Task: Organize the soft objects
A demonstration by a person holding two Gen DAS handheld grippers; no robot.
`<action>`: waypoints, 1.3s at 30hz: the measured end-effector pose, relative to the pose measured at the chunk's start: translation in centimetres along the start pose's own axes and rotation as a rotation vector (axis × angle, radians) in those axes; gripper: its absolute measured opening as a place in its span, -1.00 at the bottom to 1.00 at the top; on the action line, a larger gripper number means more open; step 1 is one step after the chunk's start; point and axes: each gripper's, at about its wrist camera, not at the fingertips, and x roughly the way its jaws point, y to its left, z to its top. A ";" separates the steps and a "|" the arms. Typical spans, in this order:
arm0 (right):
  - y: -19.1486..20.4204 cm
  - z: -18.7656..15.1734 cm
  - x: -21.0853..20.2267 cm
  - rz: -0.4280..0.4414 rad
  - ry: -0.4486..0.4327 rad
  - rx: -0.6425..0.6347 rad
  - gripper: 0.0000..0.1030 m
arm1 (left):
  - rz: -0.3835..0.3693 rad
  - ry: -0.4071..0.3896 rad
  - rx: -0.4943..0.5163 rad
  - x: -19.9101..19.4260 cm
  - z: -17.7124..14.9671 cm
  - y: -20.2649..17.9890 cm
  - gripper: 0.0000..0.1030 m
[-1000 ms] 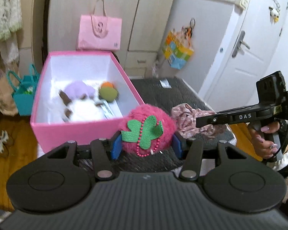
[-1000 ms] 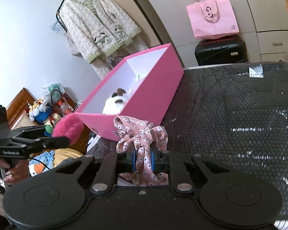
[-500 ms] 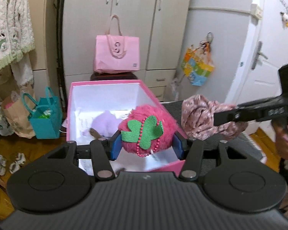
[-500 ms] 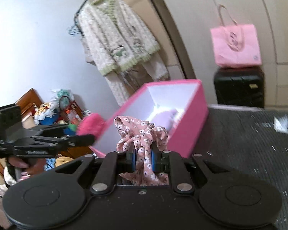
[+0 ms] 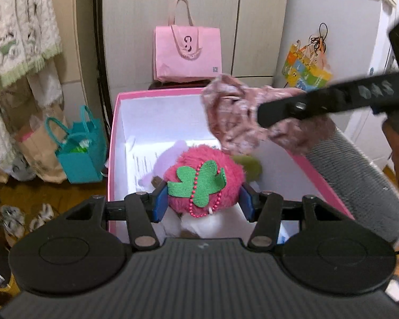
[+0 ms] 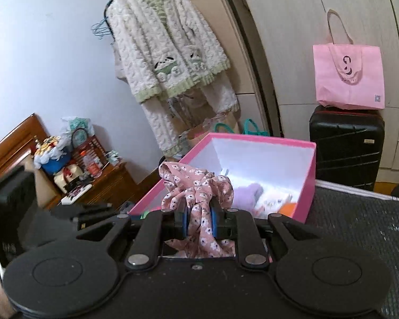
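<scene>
The left hand-held gripper (image 5: 202, 203) is clenching a pink fuzzy plush (image 5: 203, 178) between its blue pads, hanging over the near end of the open pink box (image 5: 113, 143). The right hand-held gripper (image 6: 198, 224) is pinching a floral scrunchie (image 6: 196, 186), holding it above the box's right wall. The box's long axis is running away from the left camera toward the wardrobe, and a lilac plush (image 5: 170, 156) is already lying inside. To do the drop well, each load probably wants lowering over bare white floor before release, well inside the walls. The pink plush is roundish, its green felt leaf (image 5: 196, 182) facing the camera; the scrunchie is bunching upward, its loose folds dangling below the pads.
</scene>
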 end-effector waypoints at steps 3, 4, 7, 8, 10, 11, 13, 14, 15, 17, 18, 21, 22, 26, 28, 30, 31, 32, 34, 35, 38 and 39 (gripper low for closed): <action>-0.6 0.5 1.6 -0.018 0.033 0.018 -0.58 | 0.002 0.025 0.000 1.0 0.0 0.0 0.03; -0.8 0.4 2.1 -0.018 0.043 0.027 -0.57 | 0.000 0.030 0.001 1.1 -0.1 0.1 0.05; -1.1 0.0 3.0 -0.035 0.070 0.028 -0.53 | -0.002 0.043 -0.005 1.4 -0.2 0.2 0.09; -0.9 -0.3 3.3 -0.044 0.079 0.015 -0.47 | 0.001 0.047 -0.004 1.4 -0.3 0.1 0.10; -0.9 -0.6 3.6 -0.043 0.090 0.006 -0.28 | 0.001 0.052 -0.007 1.2 -0.4 -0.1 0.16; -0.9 -0.8 3.7 -0.041 0.097 0.008 -0.17 | -0.002 0.058 -0.008 1.1 -0.4 -0.1 0.22; -1.1 -0.8 3.5 -0.041 0.091 0.018 -0.04 | -0.010 0.061 -0.016 0.8 -0.5 -0.1 0.23; -1.2 -0.9 3.2 -0.046 0.082 0.023 -0.01 | -0.014 0.057 -0.017 0.5 -0.6 -0.2 0.23; -1.3 -0.9 3.0 -0.049 0.075 0.023 0.00 | -0.013 0.054 -0.018 0.2 -0.7 -0.3 0.23; -1.4 -0.9 2.3 -0.064 0.051 0.023 0.05 | -0.008 0.036 -0.013 -0.4 -0.7 -0.5 0.24; -1.3 -0.9 1.8 -0.072 0.039 0.021 0.13 | -0.006 0.028 -0.010 -0.7 -0.7 -0.6 0.24; -1.2 -1.1 0.4 -0.085 0.004 0.015 0.22 | 0.010 -0.001 -0.015 -1.7 -0.7 -1.0 0.29; -1.1 -1.2 -0.1 -0.089 -0.005 0.013 0.22 | 0.014 -0.007 -0.019 -1.9 -0.7 -1.0 0.31; -0.5 -1.9 -2.0 -0.110 -0.035 -0.005 0.24 | 0.031 -0.019 -0.045 -2.6 -0.8 -1.1 0.34; -0.2 -2.3 -2.9 -0.127 -0.045 -0.020 0.24 | 0.038 -0.021 -0.054 -2.9 -0.9 -1.2 0.34; 0.0 -2.7 -3.7 -0.143 -0.055 -0.036 0.25 | 0.041 -0.025 -0.060 -3.4 -1.0 -1.5 0.34; 0.2 -3.0 -4.1 -0.150 -0.059 -0.044 0.25 | 0.042 -0.030 -0.059 -3.7 -1.1 -1.7 0.35; 0.4 -3.2 -4.5 -0.155 -0.060 -0.055 0.28 | 0.043 -0.035 -0.058 -4.0 -1.2 -1.9 0.37; 0.7 -3.5 -5.3 -0.166 -0.066 -0.074 0.33 | 0.047 -0.050 -0.057 -4.7 -1.3 -2.5 0.41; 0.9 -3.8 -5.6 -0.182 -0.066 -0.086 0.44 | 0.048 -0.058 -0.056 -5.1 -1.3 -2.8 0.45; 1.2 -4.3 -6.2 -0.284 -0.068 -0.126 0.96 | 0.058 -0.077 -0.053 -6.1 -1.3 -3.6 0.57; 1.4 -4.4 -6.3 -0.321 -0.068 -0.149 0.97 | 0.061 -0.083 -0.049 -6.4 -1.2 -3.9 0.62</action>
